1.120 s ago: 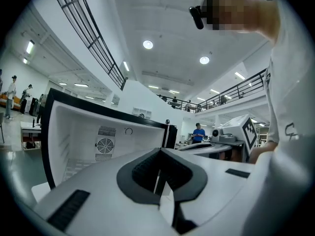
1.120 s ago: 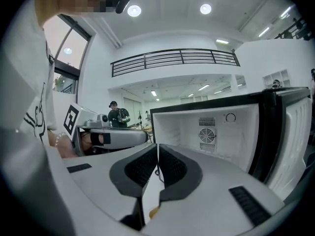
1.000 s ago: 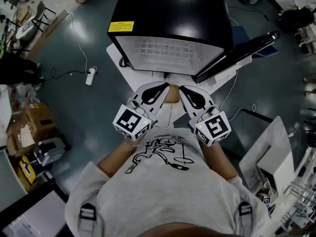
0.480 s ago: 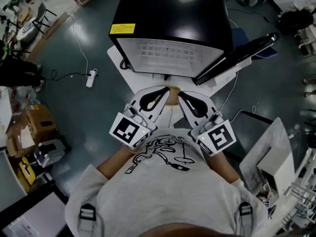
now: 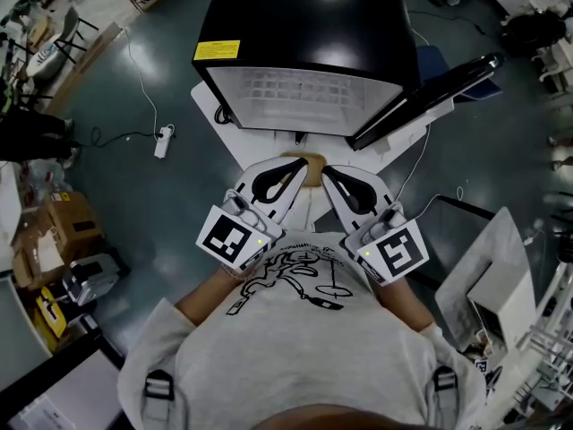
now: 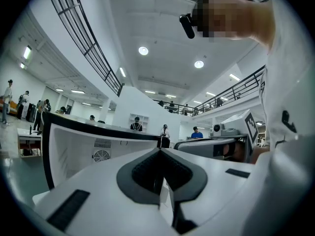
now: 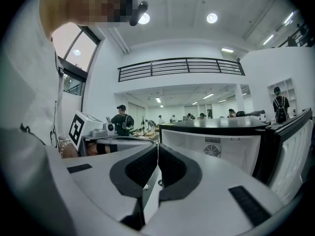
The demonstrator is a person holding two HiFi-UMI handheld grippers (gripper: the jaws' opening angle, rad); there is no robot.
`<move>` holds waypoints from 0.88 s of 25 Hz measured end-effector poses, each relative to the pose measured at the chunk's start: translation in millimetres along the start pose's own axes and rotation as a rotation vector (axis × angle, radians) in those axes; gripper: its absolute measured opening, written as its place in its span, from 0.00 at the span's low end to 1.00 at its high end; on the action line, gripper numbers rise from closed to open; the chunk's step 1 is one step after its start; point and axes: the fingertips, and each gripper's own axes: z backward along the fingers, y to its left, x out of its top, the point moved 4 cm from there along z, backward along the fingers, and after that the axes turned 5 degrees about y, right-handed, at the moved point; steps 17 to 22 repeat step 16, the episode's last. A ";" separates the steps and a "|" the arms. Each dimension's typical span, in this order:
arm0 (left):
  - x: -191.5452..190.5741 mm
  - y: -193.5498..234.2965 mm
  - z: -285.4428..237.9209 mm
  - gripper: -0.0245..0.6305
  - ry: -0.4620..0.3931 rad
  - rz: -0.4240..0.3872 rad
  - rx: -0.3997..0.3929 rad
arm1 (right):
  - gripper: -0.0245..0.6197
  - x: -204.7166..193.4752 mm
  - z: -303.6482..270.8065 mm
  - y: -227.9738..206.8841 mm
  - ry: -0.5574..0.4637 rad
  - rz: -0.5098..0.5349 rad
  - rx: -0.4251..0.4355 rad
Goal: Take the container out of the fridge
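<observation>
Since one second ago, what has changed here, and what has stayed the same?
The left gripper and the right gripper both rose a little toward the head camera; their marker cubes look slightly larger. Nothing was taken hold of or let go: both pairs of jaws are shut and empty. The fridge and its open door stayed as they were.

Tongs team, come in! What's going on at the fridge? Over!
Left tongs shut, empty. Right tongs shut, empty. Fridge door open. Tan thing by the tips, maybe the container, can't tell.
</observation>
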 end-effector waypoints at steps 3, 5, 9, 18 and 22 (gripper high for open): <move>-1.3 -0.8 1.0 0.06 0.003 0.003 -0.002 | 0.09 -1.4 -0.3 0.4 0.001 -0.005 0.003; -1.3 -1.1 1.8 0.06 0.005 0.001 -0.001 | 0.09 -1.5 -0.7 0.6 -0.009 -0.015 0.013; -2.5 -0.7 2.4 0.06 0.006 0.008 -0.006 | 0.09 -1.1 -1.2 0.8 -0.010 -0.002 0.003; -4.5 -0.8 0.3 0.06 0.003 0.028 -0.020 | 0.09 -1.4 -2.2 0.9 -0.003 -0.001 -0.003; -4.5 -0.8 0.3 0.06 0.003 0.028 -0.020 | 0.09 -1.4 -2.2 0.9 -0.003 -0.001 -0.003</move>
